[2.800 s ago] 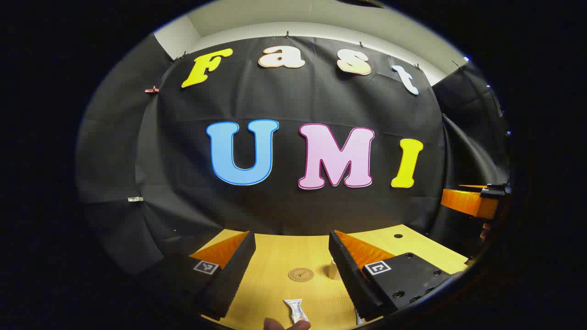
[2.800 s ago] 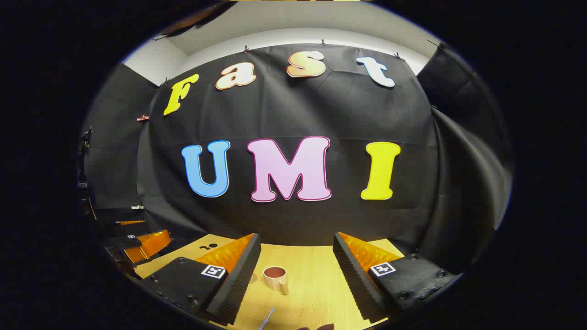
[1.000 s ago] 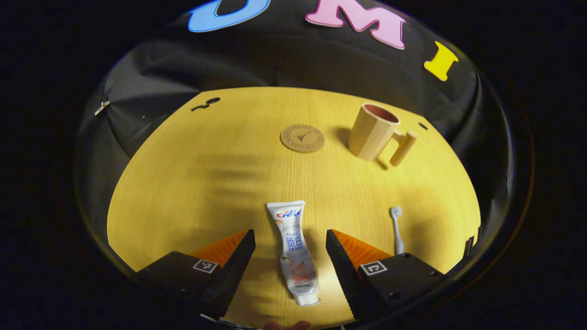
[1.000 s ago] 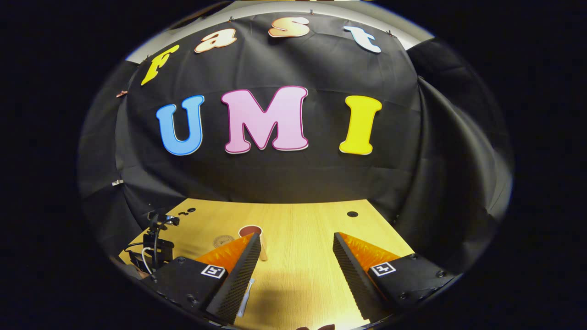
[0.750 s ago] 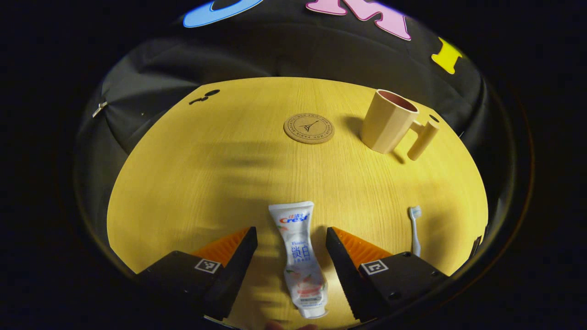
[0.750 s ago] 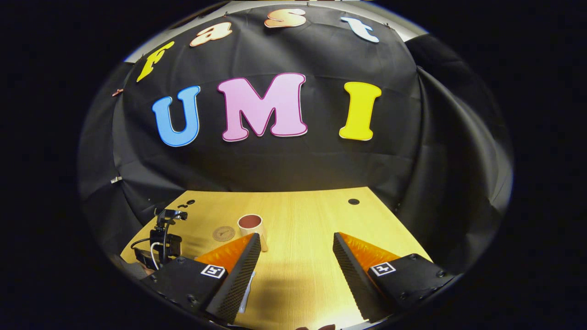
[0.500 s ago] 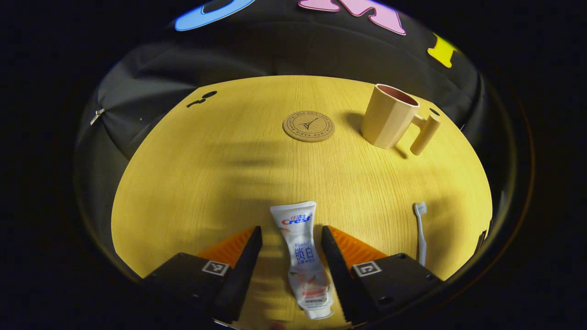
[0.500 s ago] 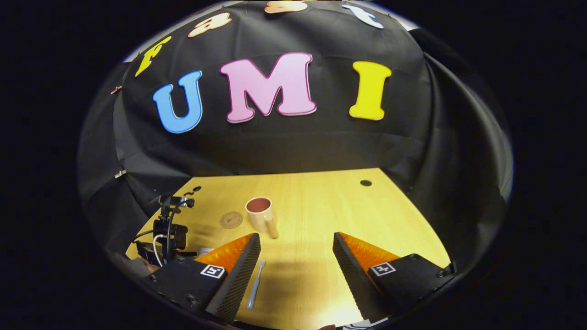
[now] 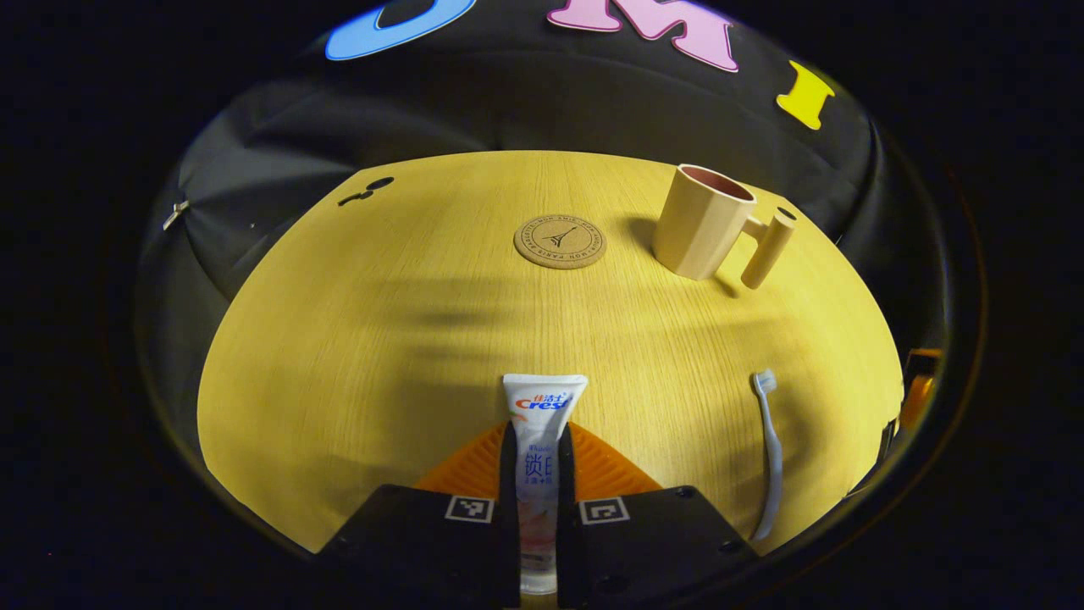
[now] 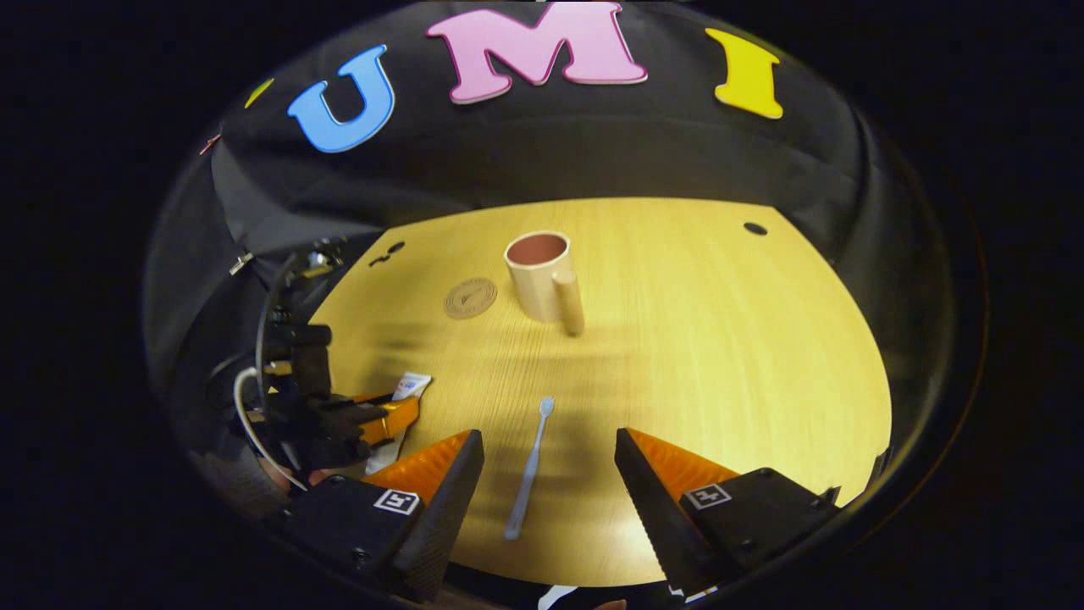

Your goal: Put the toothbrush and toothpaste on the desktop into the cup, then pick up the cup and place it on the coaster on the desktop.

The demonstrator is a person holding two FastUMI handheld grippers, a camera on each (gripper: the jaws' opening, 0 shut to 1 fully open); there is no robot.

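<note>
Desk [image 9: 339,339]: wooden — cup [image 9: 701,222] upright just right of coaster [image 9: 560,241].
Left gripper [image 9: 537,474]: fingers clamped on toothpaste [image 9: 540,432].
Right gripper [image 10: 549,474]: fingers spread — toothbrush [image 10: 529,468] flat between them.

counter [image 9: 356,339]: yellow wood, fine straight grain; dark round holes near the far edge
cup [image 9: 701,222]: pale beige outside, dusty reddish-brown inside; handle same beige
coaster [image 9: 560,241]: tan cork, dark ring and a small dark emblem at centre
toothpaste [image 9: 542,407]: white tube, blue and red lettering near the flat end, pinkish peach print lower down, white cap
toothbrush [image 10: 529,468]: pale blue-grey handle, whitish bristle head
left tool [image 9: 537,474]: black body, square black-and-white markers, orange ribbed backing
right tool [image 10: 549,474]: same black, orange, markers
</note>
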